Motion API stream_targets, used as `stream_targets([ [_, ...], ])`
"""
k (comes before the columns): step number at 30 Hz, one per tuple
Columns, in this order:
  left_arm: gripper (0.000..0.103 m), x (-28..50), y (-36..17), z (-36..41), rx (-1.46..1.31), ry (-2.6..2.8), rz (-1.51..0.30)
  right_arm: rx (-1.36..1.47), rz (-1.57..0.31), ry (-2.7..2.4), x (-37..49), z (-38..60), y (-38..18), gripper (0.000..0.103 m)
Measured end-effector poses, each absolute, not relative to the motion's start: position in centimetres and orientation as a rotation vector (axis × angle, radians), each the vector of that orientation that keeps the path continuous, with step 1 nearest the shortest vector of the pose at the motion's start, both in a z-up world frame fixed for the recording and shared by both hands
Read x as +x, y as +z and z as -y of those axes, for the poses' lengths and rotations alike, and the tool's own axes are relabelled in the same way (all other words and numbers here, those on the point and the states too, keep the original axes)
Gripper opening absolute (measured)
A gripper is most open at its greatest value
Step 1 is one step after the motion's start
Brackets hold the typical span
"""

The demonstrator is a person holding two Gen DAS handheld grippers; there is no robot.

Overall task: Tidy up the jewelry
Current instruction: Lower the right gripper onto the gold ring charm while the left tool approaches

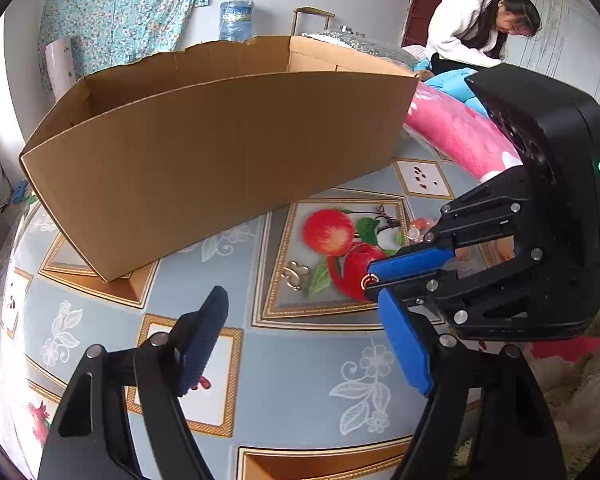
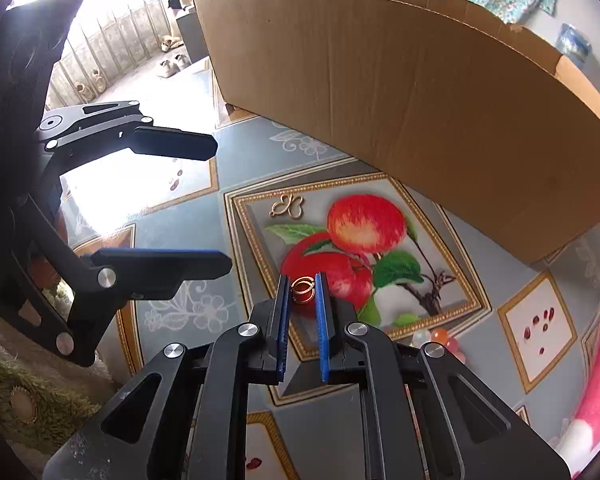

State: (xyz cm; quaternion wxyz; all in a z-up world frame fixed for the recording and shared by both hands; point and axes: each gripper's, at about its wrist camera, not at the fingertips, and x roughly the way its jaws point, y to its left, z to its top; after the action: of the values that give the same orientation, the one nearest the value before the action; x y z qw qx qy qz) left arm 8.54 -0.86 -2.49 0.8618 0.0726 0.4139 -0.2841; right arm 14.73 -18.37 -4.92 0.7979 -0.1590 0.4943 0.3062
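Two small gold rings (image 2: 303, 290) sit side by side between the blue pads of my right gripper (image 2: 302, 278), which is shut on them just above the apple print on the tablecloth (image 2: 204, 208). In the left wrist view the same right gripper (image 1: 370, 278) comes in from the right with a gold ring (image 1: 369, 280) at its tip. A gold clover-shaped pendant (image 1: 294, 274) (image 2: 287, 205) lies flat on the cloth to the left of the apples. My left gripper (image 1: 302, 294) (image 2: 220, 204) hovers open above the cloth with nothing between its fingers.
A large open cardboard box (image 1: 220, 140) (image 2: 400, 80) stands on the table behind the apple print. Several coloured beads (image 2: 440, 338) (image 1: 420, 226) lie near its right end. A pink blanket (image 1: 460, 132) borders the table on the right. A person (image 1: 480, 28) in a white top bends over in the background.
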Motion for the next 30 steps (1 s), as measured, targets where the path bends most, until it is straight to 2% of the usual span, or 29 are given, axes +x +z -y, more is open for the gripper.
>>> stream_targets([
  [4,0.067,8.4,-2.2,0.9,0.14,-0.603,-0.868,-0.36,-1.05,0.654,13.6,18.7,-4.7,0.018],
  [10,0.052,8.5,-2.4,1.6,0.104,-0.661,-0.897,-0.377,-1.043,0.626,12.5,19.0,-4.6,0.026],
  [18,0.029,9.5,-4.2,4.9,0.15,-0.731,-0.976,-0.383,-1.007,0.594,10.3,20.6,-4.4,0.027],
  [30,0.013,10.1,-4.5,6.8,0.233,-0.749,-0.98,-0.33,-0.991,0.6,9.7,22.2,-4.6,0.027],
])
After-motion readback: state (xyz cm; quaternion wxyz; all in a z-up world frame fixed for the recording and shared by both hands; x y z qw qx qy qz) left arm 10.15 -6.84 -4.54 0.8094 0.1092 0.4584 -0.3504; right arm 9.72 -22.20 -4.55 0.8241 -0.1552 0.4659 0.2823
